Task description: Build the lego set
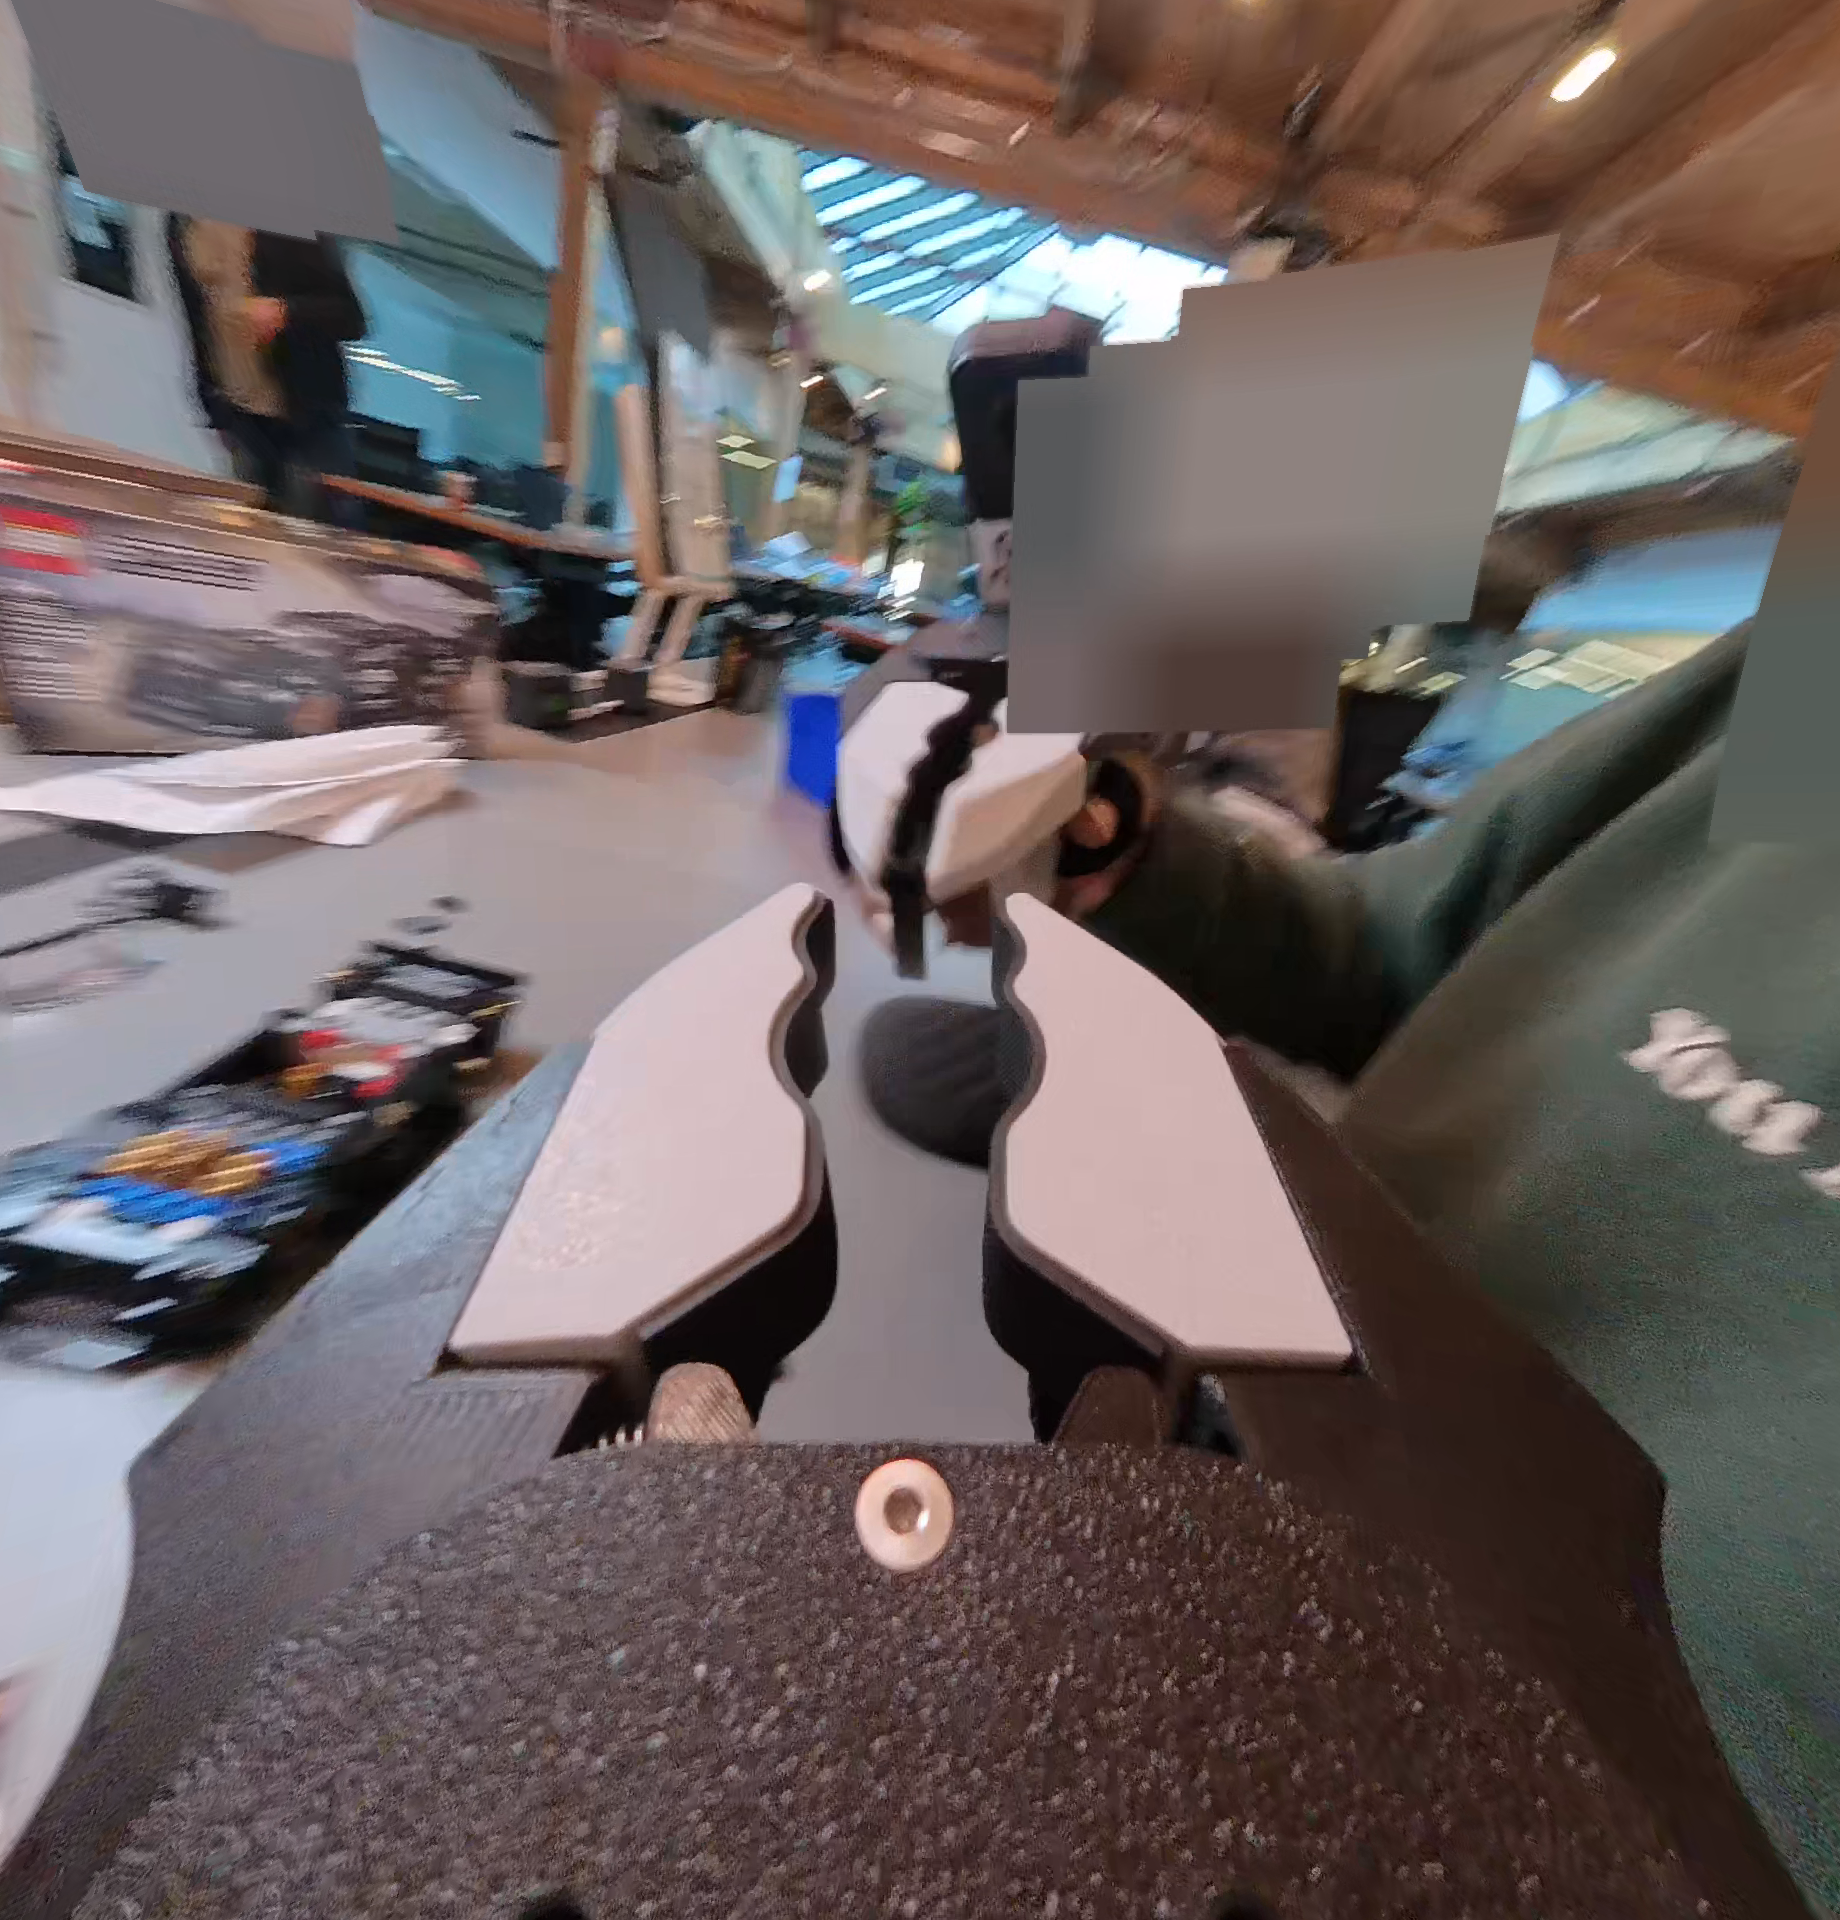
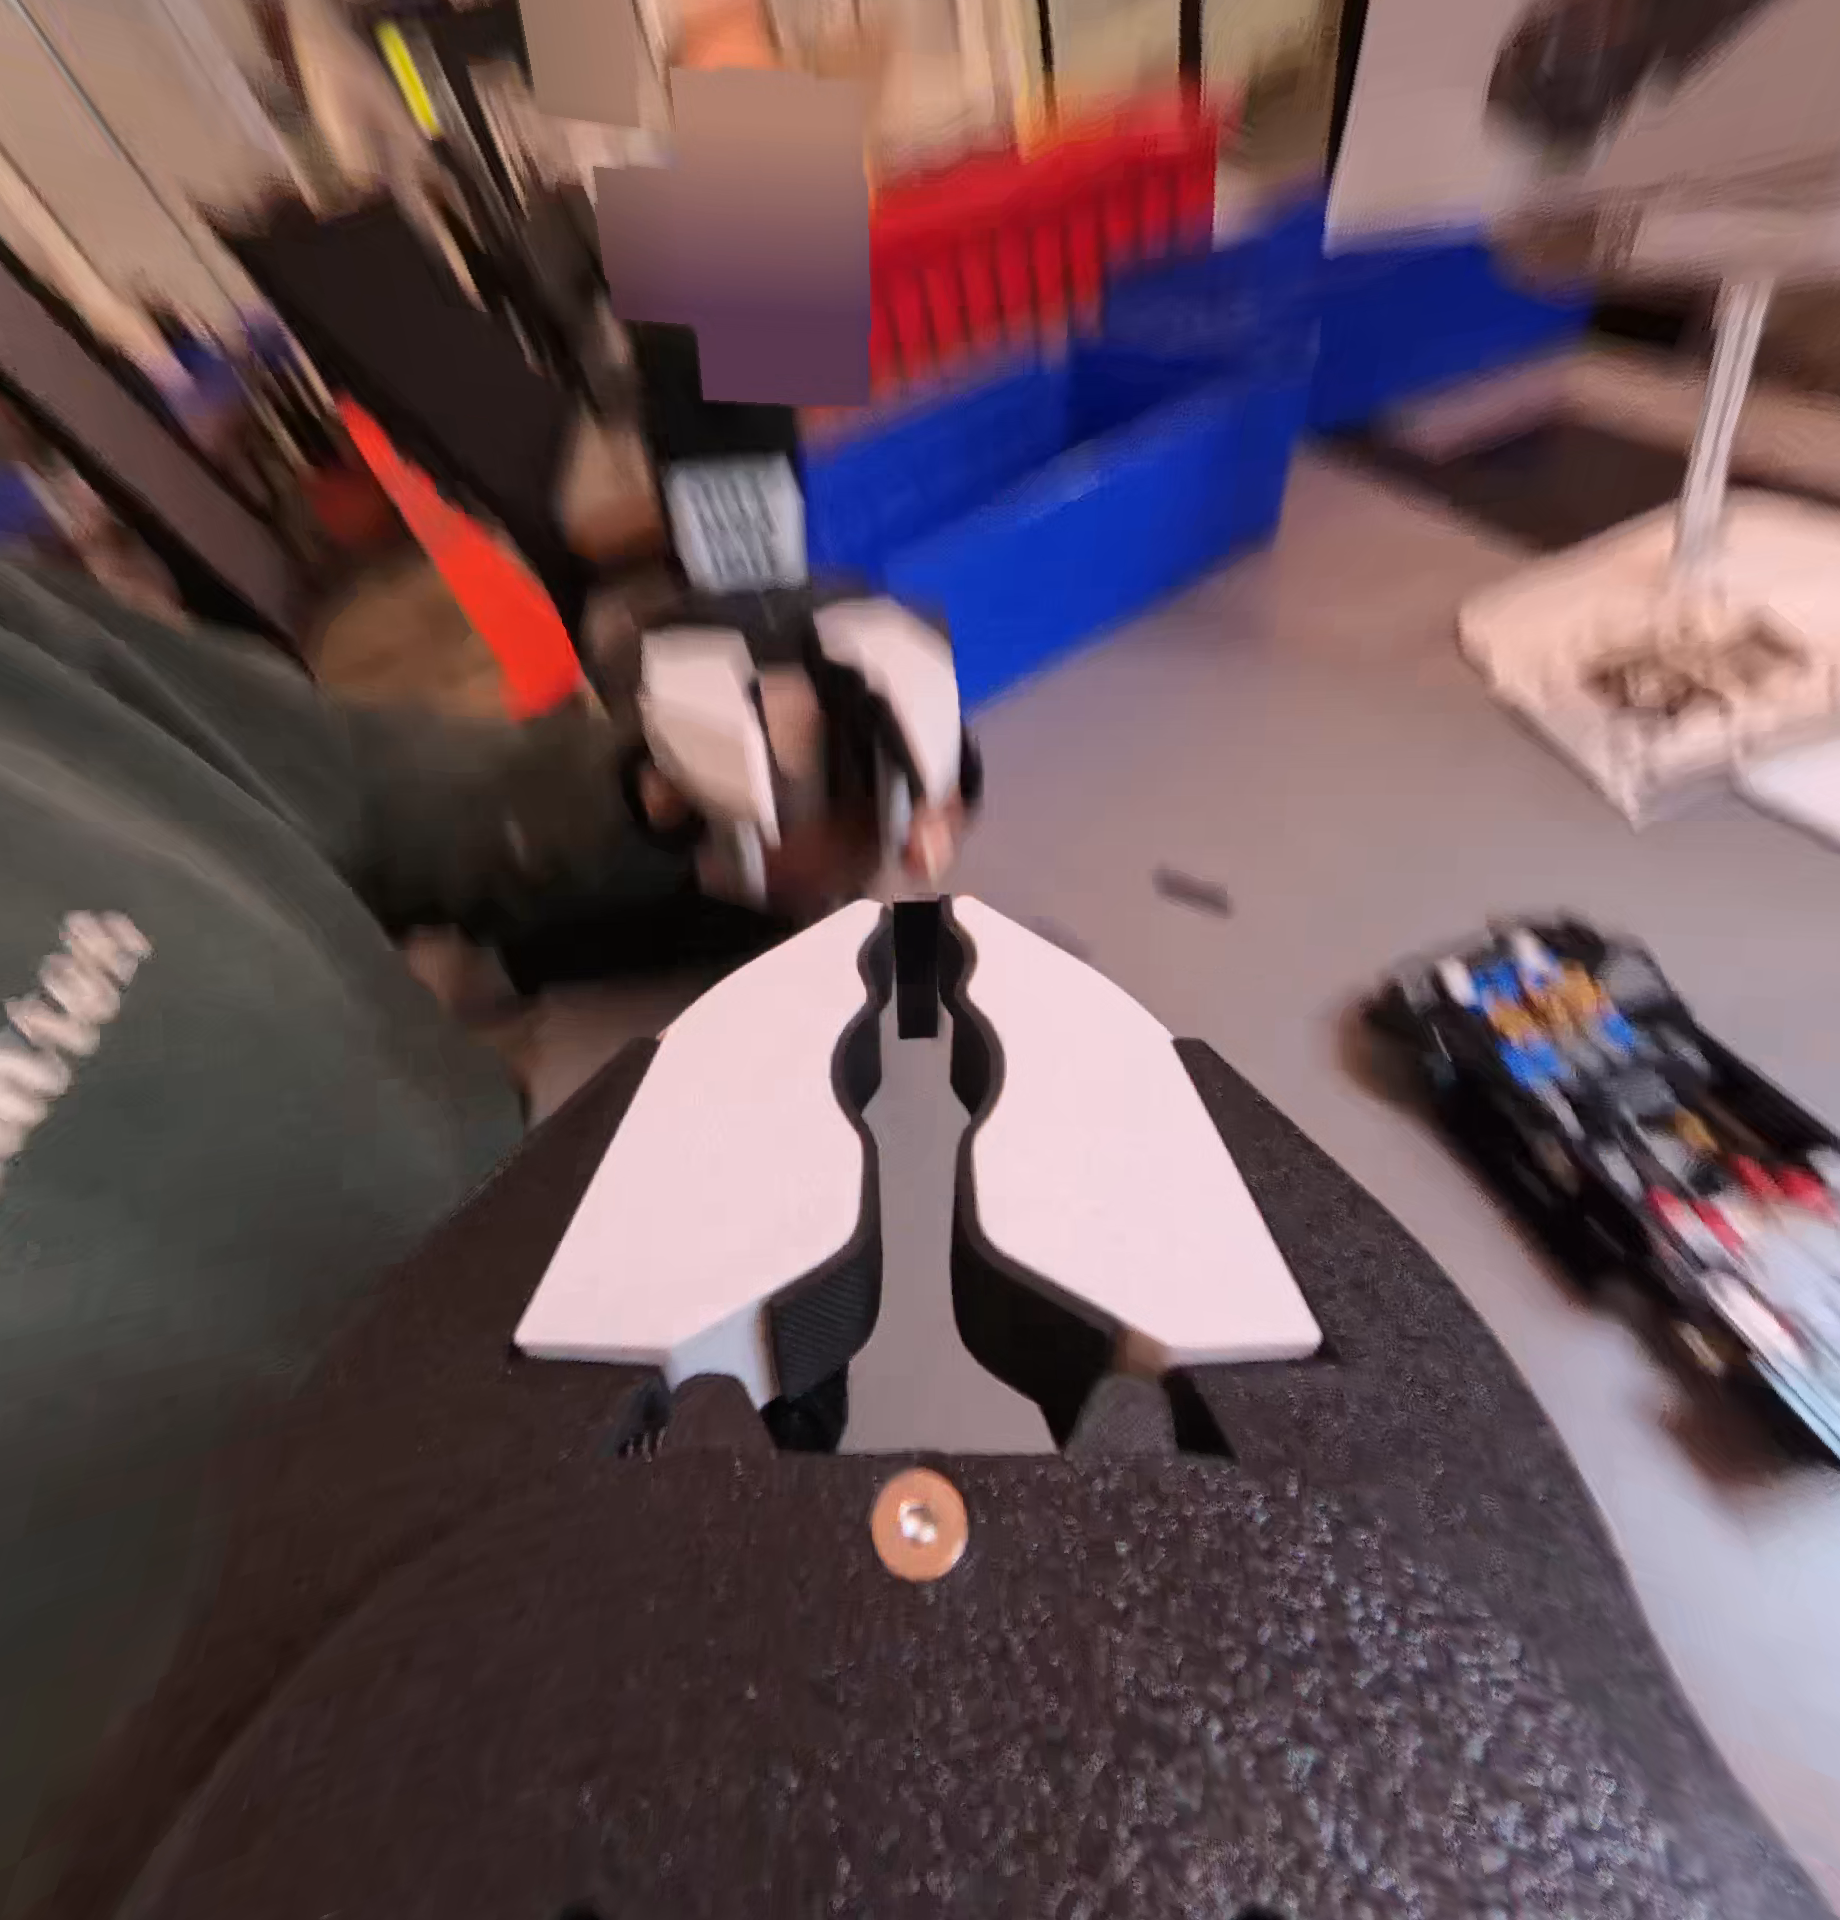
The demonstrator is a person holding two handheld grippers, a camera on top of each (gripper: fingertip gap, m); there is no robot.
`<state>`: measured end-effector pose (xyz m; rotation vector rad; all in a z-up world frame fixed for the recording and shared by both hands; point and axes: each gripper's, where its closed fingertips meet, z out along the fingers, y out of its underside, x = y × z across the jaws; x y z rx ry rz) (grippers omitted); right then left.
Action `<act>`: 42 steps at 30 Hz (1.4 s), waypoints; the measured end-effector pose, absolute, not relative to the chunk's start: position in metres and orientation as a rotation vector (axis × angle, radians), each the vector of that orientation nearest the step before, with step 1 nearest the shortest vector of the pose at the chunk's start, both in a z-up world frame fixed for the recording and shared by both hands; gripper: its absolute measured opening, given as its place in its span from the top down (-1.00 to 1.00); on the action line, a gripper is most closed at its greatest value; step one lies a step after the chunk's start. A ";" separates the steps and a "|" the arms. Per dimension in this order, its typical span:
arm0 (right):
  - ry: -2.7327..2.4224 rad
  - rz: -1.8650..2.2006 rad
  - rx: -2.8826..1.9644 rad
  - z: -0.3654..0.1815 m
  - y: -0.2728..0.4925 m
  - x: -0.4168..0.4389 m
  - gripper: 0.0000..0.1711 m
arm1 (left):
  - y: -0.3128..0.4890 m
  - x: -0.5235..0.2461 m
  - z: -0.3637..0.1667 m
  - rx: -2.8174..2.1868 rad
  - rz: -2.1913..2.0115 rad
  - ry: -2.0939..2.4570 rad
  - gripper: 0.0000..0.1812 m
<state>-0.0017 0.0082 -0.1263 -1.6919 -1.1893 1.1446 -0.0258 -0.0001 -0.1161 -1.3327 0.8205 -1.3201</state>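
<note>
2 tools: right tool (image 2: 918,914) clenches black piece (image 2: 917,971); left tool (image 1: 914,914) released; lego car (image 2: 1664,1174) blurred.

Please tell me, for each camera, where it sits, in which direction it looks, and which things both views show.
Left wrist view: sits on the left hand-held gripper, jaws open and empty, looking toward the right hand-held gripper; a green sleeve shows.
Right wrist view: sits on the right hand-held gripper, shut on a black piece, facing the left hand-held gripper; the sleeve shows.
Both show the grey table and the black lego car.
</note>
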 end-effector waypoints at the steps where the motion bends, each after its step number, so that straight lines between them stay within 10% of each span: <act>1: -1.312 0.979 -1.833 -0.149 0.016 0.013 0.91 | 0.010 -0.034 -0.119 -1.359 -1.206 0.821 0.67; 11: -1.962 0.247 -2.101 -0.283 0.051 0.067 0.90 | 0.067 -0.103 -0.187 -1.766 -0.452 0.915 0.68; 42: -0.996 0.686 -1.773 -0.197 0.029 0.102 0.77 | 0.104 -0.117 -0.282 -2.329 -0.355 0.993 0.91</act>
